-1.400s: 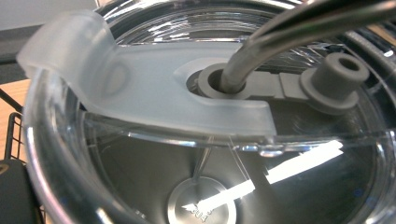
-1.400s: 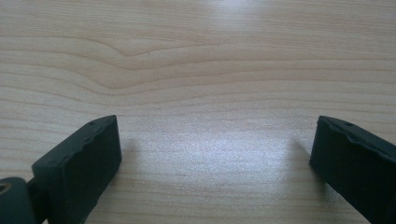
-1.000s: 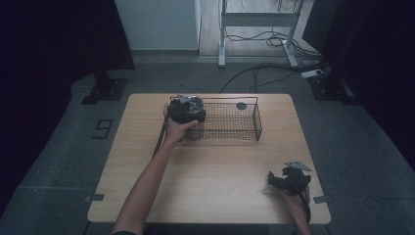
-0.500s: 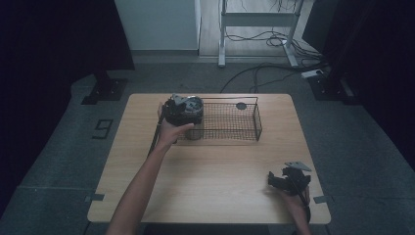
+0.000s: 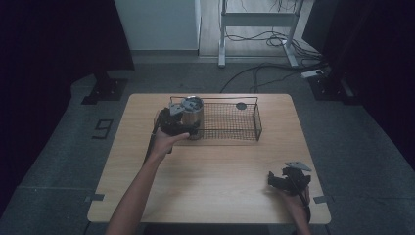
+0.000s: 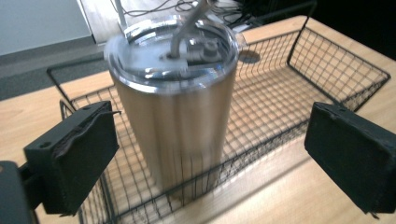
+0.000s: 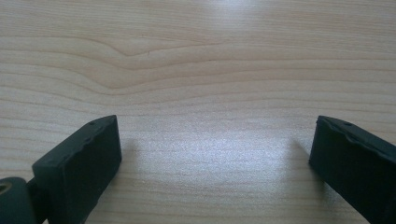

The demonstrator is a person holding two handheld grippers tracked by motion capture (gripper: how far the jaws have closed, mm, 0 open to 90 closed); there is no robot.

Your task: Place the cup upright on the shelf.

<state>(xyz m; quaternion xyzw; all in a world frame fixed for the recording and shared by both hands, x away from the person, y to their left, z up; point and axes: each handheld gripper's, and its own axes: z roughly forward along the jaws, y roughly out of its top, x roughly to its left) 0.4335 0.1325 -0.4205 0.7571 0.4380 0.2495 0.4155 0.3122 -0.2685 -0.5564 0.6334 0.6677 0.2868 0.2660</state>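
The left gripper (image 6: 210, 158) held its jaws spread wide, either side of the steel tumbler (image 6: 175, 102) without touching. The lidded tumbler stood upright inside the wire basket (image 5: 244, 128). The right gripper (image 7: 212, 163) was spread open over the bare counter (image 7: 196, 70).

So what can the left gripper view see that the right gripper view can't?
The left gripper view alone takes in a steel tumbler with a clear lid, standing in a black wire basket, framed by the left hand-held gripper with its jaws wide apart. The right gripper view alone has the right hand-held gripper, also open, over bare wood. Both include the wooden table.
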